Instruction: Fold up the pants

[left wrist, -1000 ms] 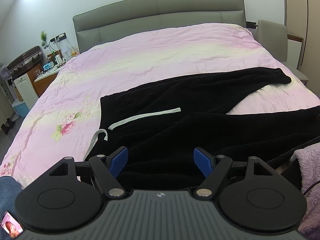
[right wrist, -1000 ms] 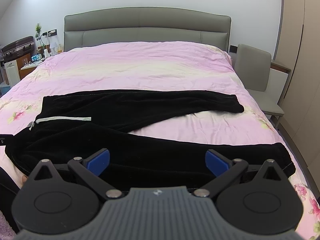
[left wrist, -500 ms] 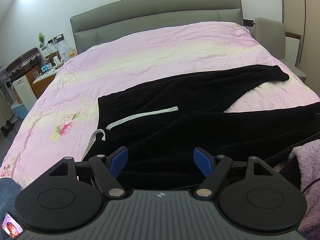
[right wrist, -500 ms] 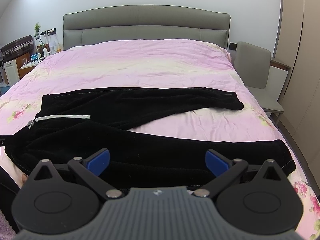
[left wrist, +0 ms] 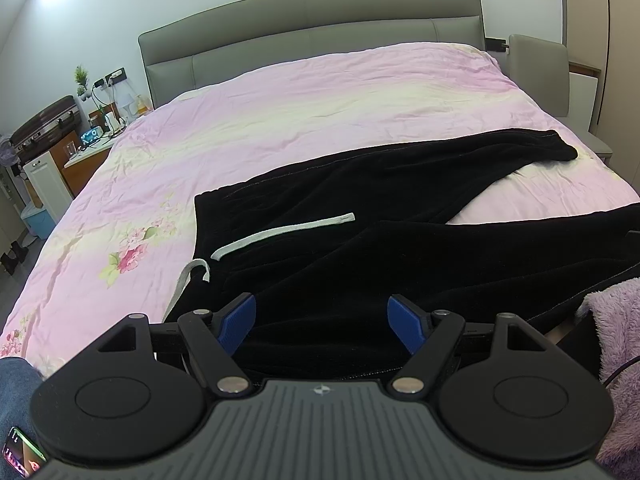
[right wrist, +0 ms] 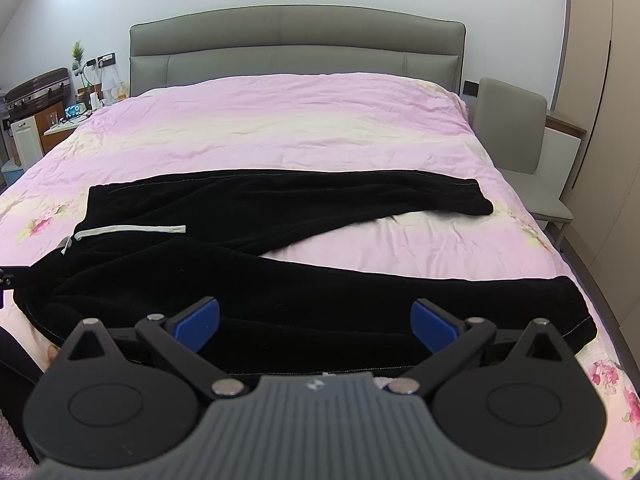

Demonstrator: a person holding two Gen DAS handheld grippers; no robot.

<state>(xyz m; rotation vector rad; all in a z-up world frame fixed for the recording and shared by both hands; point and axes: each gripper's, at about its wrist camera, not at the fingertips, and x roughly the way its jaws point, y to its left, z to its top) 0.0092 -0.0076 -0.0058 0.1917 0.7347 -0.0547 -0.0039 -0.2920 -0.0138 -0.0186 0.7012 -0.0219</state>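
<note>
Black pants [left wrist: 360, 216] lie spread on the pink bed, waistband to the left, legs splayed to the right, with a white drawstring [left wrist: 280, 232] across the top. They also show in the right wrist view [right wrist: 280, 208]. My left gripper [left wrist: 322, 322] is open and empty, hovering over the waist part of the near leg. My right gripper [right wrist: 316, 326] is open and empty, over the near leg's lower part; that leg's cuff [right wrist: 576, 312] is to its right.
The pink floral bedspread [left wrist: 320, 112] covers the bed, with a grey headboard [right wrist: 296, 52] behind. A grey chair [right wrist: 516, 140] stands at the bed's right. A cluttered nightstand [left wrist: 92, 140] is at the left. A purple fuzzy sleeve [left wrist: 620, 340] is at the right edge.
Both grippers have shifted slightly, so the pants sit a little higher in each view. The pants have not moved, and both grippers stay open.
</note>
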